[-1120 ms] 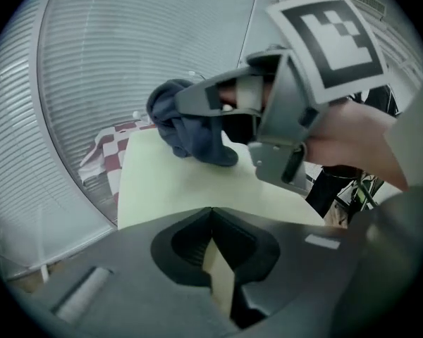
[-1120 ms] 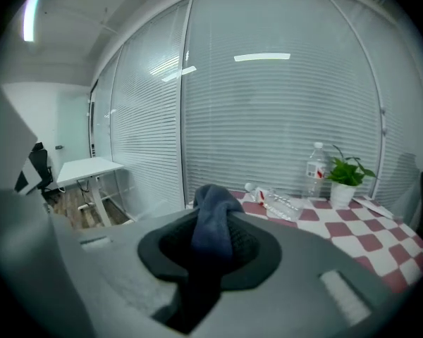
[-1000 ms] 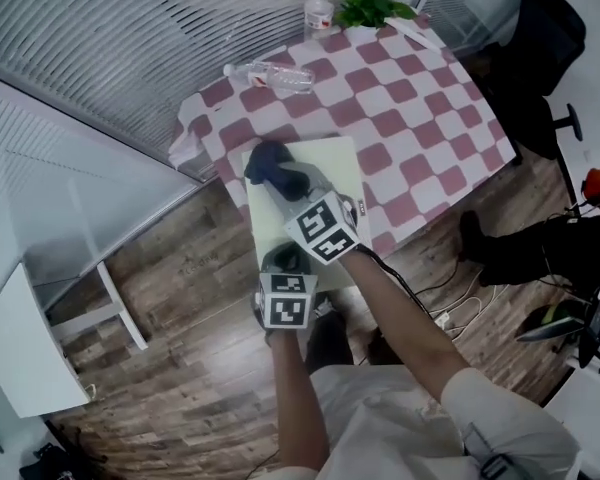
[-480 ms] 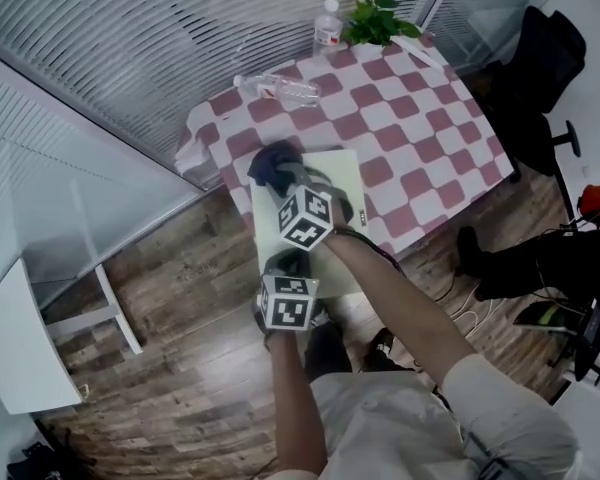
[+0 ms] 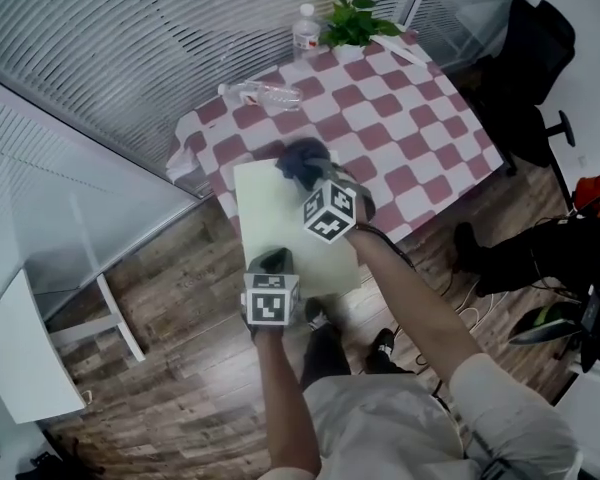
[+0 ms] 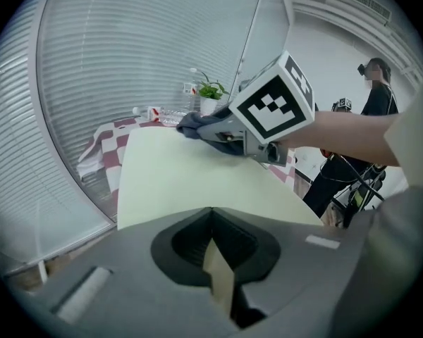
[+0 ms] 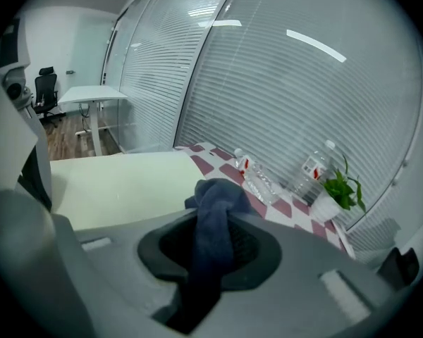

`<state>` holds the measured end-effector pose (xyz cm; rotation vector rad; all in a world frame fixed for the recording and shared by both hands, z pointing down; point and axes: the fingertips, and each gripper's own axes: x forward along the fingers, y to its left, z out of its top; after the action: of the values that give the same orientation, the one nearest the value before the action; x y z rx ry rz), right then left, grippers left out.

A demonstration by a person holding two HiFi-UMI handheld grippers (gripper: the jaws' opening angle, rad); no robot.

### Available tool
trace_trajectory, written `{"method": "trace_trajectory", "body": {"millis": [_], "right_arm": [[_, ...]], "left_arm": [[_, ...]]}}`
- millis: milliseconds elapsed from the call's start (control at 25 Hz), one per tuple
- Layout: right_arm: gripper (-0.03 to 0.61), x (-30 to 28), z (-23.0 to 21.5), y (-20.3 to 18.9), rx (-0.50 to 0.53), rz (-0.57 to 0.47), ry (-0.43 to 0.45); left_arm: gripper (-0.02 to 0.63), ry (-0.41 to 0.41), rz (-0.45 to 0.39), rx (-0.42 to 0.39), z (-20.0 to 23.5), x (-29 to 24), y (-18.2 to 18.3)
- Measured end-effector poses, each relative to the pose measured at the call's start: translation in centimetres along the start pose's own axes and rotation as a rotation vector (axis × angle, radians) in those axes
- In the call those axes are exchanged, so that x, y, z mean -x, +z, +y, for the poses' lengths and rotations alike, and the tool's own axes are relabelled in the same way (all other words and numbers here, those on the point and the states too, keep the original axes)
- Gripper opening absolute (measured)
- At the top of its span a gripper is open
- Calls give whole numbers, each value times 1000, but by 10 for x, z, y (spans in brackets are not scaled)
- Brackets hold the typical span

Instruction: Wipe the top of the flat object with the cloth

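Observation:
A pale yellow flat board (image 5: 280, 223) lies on the checkered table (image 5: 420, 118), its near end jutting out over the wooden floor. My left gripper (image 5: 272, 263) is shut on the board's near edge (image 6: 215, 259). My right gripper (image 5: 315, 180) is shut on a dark blue cloth (image 5: 302, 160) and presses it onto the board's far end, right of the middle. In the right gripper view the cloth (image 7: 211, 210) hangs between the jaws over the board (image 7: 120, 182). The left gripper view shows the cloth (image 6: 190, 122) on the board (image 6: 190, 178) ahead of the right gripper's marker cube.
A water bottle (image 5: 260, 93) lies on the table's far side; an upright bottle (image 5: 307, 23) and a potted plant (image 5: 352, 13) stand at the back. A glass wall with blinds runs behind. A white desk (image 5: 30, 348) is at left, an office chair (image 5: 525, 58) and a person (image 6: 374, 104) at right.
My right gripper has slid the cloth rightward across the board's far end, from its left corner to right of the middle. The left gripper keeps its hold on the near edge.

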<state>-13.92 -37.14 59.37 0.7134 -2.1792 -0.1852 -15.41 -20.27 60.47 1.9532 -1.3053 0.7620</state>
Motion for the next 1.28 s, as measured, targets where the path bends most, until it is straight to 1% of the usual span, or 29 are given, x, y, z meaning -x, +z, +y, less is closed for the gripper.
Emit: {"method": "trace_trajectory", "body": {"millis": [160,280,400,560,760,920,1080,1200,1280], "right_arm": [[69,12,-21,-22,-34,25,-40],[69,20,-27,-33,-58,34,-70],[69,27,-20,-36,-54,39,-77],[69,37,-8,-40,-46,34,-89],[69,44,5,-42,-29,23,-94],[69,52,19,-44,2,10,-93],[67,55,26,-45,20,16,-104],[67,44,38,-33,100,35,-80],[66,37,49,-23,160,38,-46]], "left_arm": [[8,-4,-4,7,-2,-1,-1],[8,-3,-6,5,-1,-2,-1],[9,4,-1,15,-1,-1,-1],[8,17,-15,9,-1,-1,1],[8,10,-3,19,0,-1,2],[8,13,0,27,-1,0,0],[8,-4,-7,28,-2,-5,0],[9,-1,-2,31,1,-4,-1],[8,1,0,32,2,-4,-2]]}}
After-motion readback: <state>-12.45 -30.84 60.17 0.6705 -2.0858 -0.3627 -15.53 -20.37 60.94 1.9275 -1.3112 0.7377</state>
